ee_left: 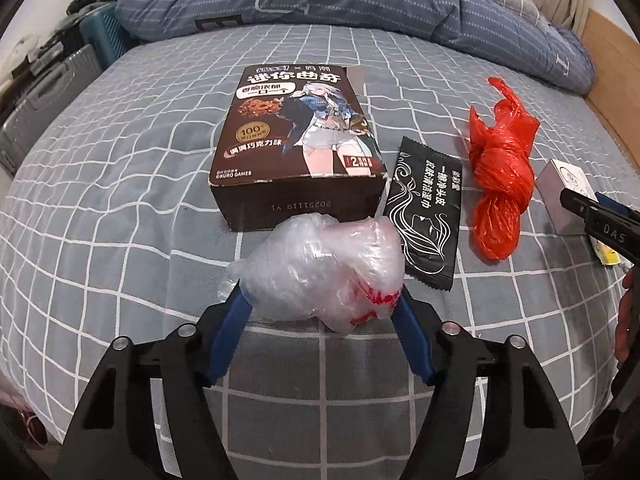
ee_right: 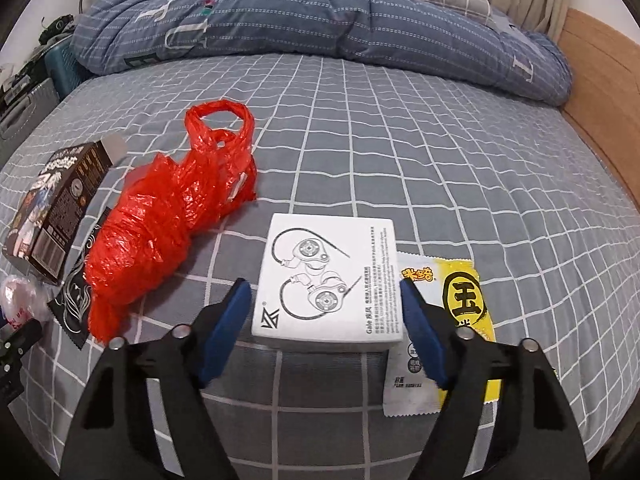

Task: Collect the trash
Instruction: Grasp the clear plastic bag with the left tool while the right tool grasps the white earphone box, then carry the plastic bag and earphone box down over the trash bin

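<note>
Clear crumpled plastic bag (ee_left: 320, 268), red print on its underside, lies on the grey checked bedsheet (ee_left: 120, 208), just in front of the brown cookie box (ee_left: 296, 140). Left gripper (ee_left: 320, 300) straddles it; both blue pads (ee_left: 234, 320) press into the wad's sides, so it is gripped.

White earphone box (ee_right: 326, 280) sits flat on the sheet, line drawing of earphones on top, partly over a yellow-and-white snack wrapper (ee_right: 460, 300). Right gripper (ee_right: 326, 292) brackets the box: the right pad meets its right edge, the left pad (ee_right: 228, 320) shows a thin gap. Whether it is clamped, cannot tell.

Between the two grippers: red plastic bag (ee_right: 160, 240), knotted and bunched, and a black wipe sachet (ee_left: 428, 216) lying beside the cookie box.

Far side of the bed: rolled blue duvet (ee_right: 320, 20).
</note>
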The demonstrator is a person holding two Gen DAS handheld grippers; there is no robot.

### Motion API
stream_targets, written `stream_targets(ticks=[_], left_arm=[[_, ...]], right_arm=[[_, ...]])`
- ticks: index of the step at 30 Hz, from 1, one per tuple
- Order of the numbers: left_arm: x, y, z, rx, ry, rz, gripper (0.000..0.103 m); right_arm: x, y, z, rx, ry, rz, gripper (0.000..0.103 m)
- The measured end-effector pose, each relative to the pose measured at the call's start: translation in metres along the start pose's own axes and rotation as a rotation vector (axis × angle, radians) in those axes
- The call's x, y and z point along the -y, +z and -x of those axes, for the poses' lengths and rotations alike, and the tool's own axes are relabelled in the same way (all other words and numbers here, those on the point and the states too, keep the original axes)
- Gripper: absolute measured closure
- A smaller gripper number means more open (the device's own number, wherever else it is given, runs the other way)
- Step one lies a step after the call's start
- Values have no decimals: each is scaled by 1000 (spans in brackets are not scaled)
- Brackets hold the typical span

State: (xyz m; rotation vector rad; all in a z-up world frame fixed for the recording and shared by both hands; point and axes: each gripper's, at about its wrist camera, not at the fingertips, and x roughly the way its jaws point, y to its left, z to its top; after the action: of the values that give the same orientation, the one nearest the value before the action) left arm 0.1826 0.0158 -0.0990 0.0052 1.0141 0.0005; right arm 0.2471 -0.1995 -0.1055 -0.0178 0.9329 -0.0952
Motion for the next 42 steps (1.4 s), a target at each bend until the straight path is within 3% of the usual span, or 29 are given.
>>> stream_targets(ticks=[8,42], left_arm=[[-2,1,4,6,-9,10,47],[2,-21,82,66,-8,17,47]], right_arm=[[0,-2,6,7,15,-10,37],[-6,-33,94,61,82,-13,37]])
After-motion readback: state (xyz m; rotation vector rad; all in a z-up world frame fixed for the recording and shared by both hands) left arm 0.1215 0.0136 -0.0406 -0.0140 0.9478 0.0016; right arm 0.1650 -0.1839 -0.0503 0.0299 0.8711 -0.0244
